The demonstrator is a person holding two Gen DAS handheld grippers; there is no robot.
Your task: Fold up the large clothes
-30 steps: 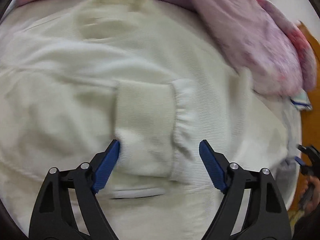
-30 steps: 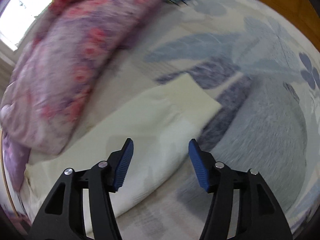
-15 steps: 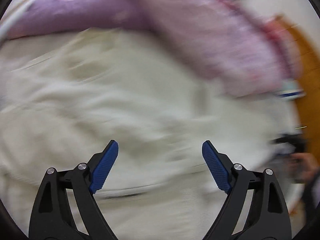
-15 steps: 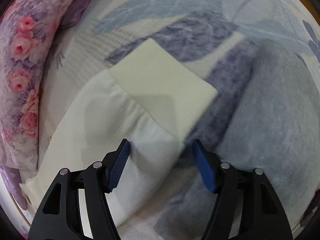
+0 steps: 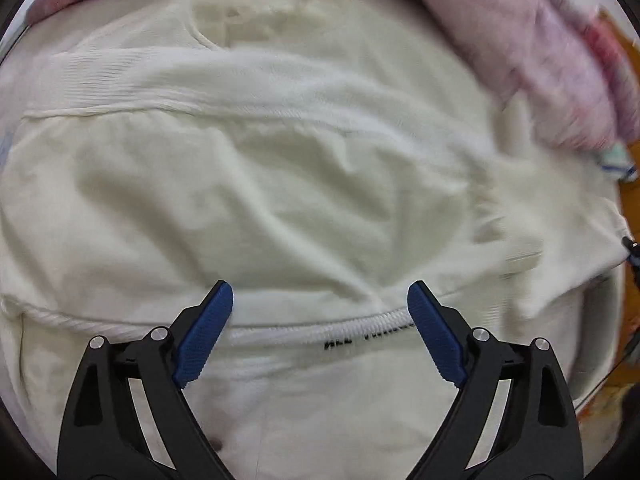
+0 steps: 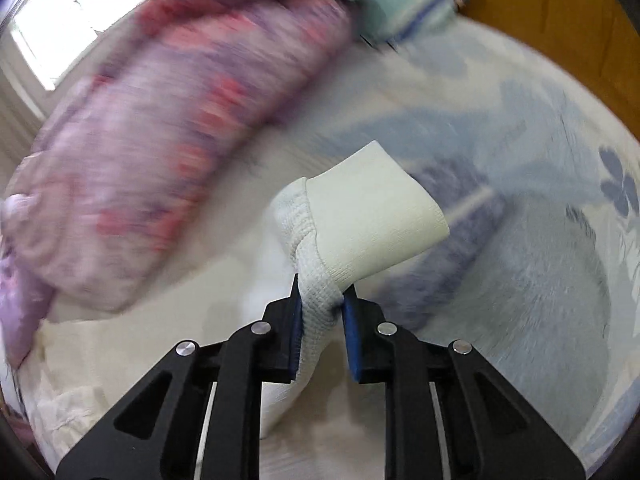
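Right tool (image 6: pixel 320 300) clamped on the cream waffle-knit sleeve (image 6: pixel 316 308) just behind its smooth ribbed cuff (image 6: pixel 372 224), blue pads pinching the bunched knit, cuff lifted clear of the bed and jutting forward. Left tool (image 5: pixel 320 300) spread wide and gripping nothing, poised above the cream knitted sweater (image 5: pixel 280 184), close over the thick ribbed seam (image 5: pixel 312 326) crossing the garment's lower part; contact with the fabric impossible to tell.

Sweater spread flat on the bed, collar (image 5: pixel 260 4) at the far end, one band of knit, apparently the other sleeve, already laid across the chest (image 5: pixel 240 80). Body still rumpled with creases, black lettering (image 5: pixel 368 338) partly hidden at the seam. Beneath and to the right, pale bedsheet printed with blue-grey leaves (image 6: pixel 540 260). Alongside, a rolled pink-and-lilac floral quilt (image 6: pixel 180 120), blurred, with a small mint-and-blue striped pillow (image 6: pixel 404 4) at its end near the orange wooden headboard (image 6: pixel 560 20).

Judged early to midway: garment laid out, one sleeve seemingly folded in, second sleeve only now gripped and raised. Left to do, by the look of it: carrying that sleeve over the chest, smoothing the body, then folding hem up toward collar.
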